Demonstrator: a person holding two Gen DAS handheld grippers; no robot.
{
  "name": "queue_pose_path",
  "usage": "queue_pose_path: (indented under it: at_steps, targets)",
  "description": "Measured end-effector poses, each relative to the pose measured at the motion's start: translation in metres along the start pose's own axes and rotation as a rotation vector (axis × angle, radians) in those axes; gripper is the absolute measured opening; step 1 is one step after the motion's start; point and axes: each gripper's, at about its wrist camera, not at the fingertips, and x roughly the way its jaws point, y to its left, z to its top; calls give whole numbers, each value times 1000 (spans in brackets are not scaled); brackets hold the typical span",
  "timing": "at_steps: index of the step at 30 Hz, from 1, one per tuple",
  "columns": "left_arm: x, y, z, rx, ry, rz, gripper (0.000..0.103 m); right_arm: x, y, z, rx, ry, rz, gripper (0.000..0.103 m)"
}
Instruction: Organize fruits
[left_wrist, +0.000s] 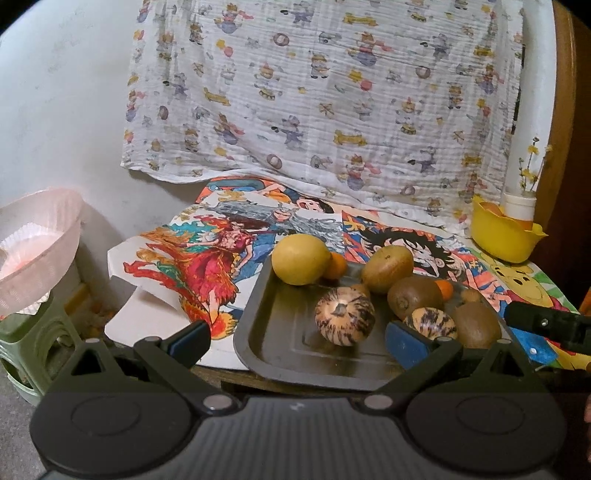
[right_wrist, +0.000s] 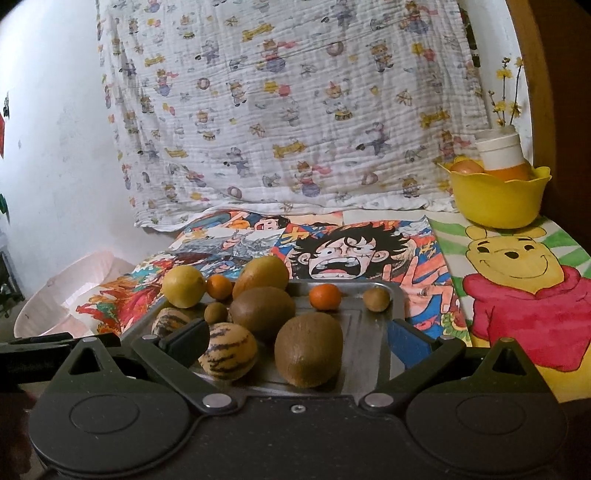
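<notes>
- A pale, scuffed plaster wall (left_wrist: 55, 110) stood at the left and behind the table.
- A crinkled white cloth (left_wrist: 325, 92) printed with small cartoon figures hung over the back, its lower hem resting on the tabletop.
- Bright cartoon drawings (right_wrist: 351, 251) covered the table, among them a yellow bear in a red shirt (right_wrist: 517, 288) at the right.
- A brown wooden surface (right_wrist: 554, 92) rose along the right edge.
- A green plastic stool (left_wrist: 29, 339) stood on the floor at the left.
- The light was soft and even.
</notes>
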Motion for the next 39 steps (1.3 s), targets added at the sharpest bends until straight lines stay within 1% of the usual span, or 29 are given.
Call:
queue_pose_path:
  at_steps: [2, 4, 7, 9, 12, 19, 26, 39]
  targets:
    - [0, 1, -3, -4, 2, -12, 103, 0, 1, -5, 4, 1, 3, 102]
    - [-1, 3, -7, -5, 9, -27, 102, 0, 3, -10, 3, 21, 19, 102]
    - [-1, 2, -11, 24, 36, -53, 103, -5, 2, -15, 16, 23, 84, 102]
    - [-3, 0, -15, 42, 36, -54, 103, -8, 2, -19, 25, 25, 96, 102]
    - [-5, 0, -20, 49, 41, -50, 103, -7, 1, -23, 56, 59, 112, 102]
    - [-6, 3, -21, 27, 43, -63, 103, -5, 7, -27, 48, 94, 84, 102]
    - [-5, 4, -23, 11, 61, -84, 103, -1, 6, -29, 52, 127, 92, 102]
    - [-4, 4, -25, 5, 64, -74, 103, -1, 5, -30, 54, 129, 89, 102]
